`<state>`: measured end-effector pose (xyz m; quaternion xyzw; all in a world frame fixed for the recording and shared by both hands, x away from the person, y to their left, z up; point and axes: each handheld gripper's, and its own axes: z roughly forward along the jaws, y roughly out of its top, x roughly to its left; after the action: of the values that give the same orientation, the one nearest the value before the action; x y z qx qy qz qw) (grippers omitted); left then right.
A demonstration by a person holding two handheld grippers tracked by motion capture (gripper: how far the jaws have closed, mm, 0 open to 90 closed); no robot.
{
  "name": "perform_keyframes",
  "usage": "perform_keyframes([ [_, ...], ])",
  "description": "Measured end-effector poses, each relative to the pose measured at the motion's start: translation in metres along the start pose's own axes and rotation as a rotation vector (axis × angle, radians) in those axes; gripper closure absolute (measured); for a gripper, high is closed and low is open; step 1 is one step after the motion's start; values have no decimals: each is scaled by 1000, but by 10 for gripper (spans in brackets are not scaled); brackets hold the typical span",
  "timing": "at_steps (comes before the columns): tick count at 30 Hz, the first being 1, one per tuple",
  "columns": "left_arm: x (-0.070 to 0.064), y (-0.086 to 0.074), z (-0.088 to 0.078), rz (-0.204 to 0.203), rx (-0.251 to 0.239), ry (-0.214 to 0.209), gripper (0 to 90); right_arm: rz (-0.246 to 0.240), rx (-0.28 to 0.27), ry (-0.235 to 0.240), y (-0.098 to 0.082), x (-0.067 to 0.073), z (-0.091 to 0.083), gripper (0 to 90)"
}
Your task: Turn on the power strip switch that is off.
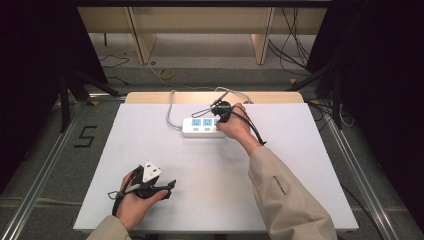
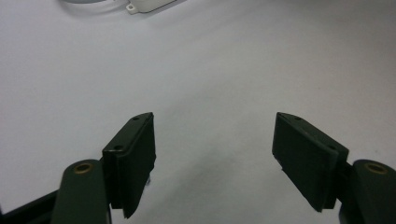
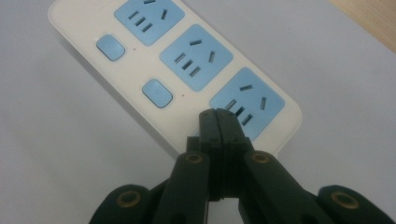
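Observation:
A white power strip (image 1: pixel 202 126) with blue sockets and blue switches lies at the far middle of the white table; its white cord (image 1: pixel 171 107) loops off the back. My right gripper (image 1: pixel 218 119) is shut, its tips pressed on the strip's right end. In the right gripper view the closed gripper (image 3: pixel 217 115) rests on the strip (image 3: pixel 140 70) beside the last socket (image 3: pixel 247 103), covering the spot where a third switch would sit. My left gripper (image 1: pixel 171 184) lies low near the front left of the table, jaws open with nothing between them (image 2: pixel 214 154).
The white tabletop (image 1: pixel 300 165) has a wooden strip along its far edge. Wooden furniture legs (image 1: pixel 142 42) and loose cables (image 1: pixel 295 45) lie on the floor beyond. Metal rails (image 1: pixel 45 165) run along both sides. A corner of the power strip (image 2: pixel 149 5) shows in the left gripper view.

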<state>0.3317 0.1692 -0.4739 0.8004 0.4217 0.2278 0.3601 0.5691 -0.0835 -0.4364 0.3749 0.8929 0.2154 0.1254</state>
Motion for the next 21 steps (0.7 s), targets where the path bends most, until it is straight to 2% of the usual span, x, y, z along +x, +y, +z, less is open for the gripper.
perform_keyframes([
  [21, -2, 1, 1, 3, 0, -4, 300, 13, 1, -8, -2, 1, 3, 900],
])
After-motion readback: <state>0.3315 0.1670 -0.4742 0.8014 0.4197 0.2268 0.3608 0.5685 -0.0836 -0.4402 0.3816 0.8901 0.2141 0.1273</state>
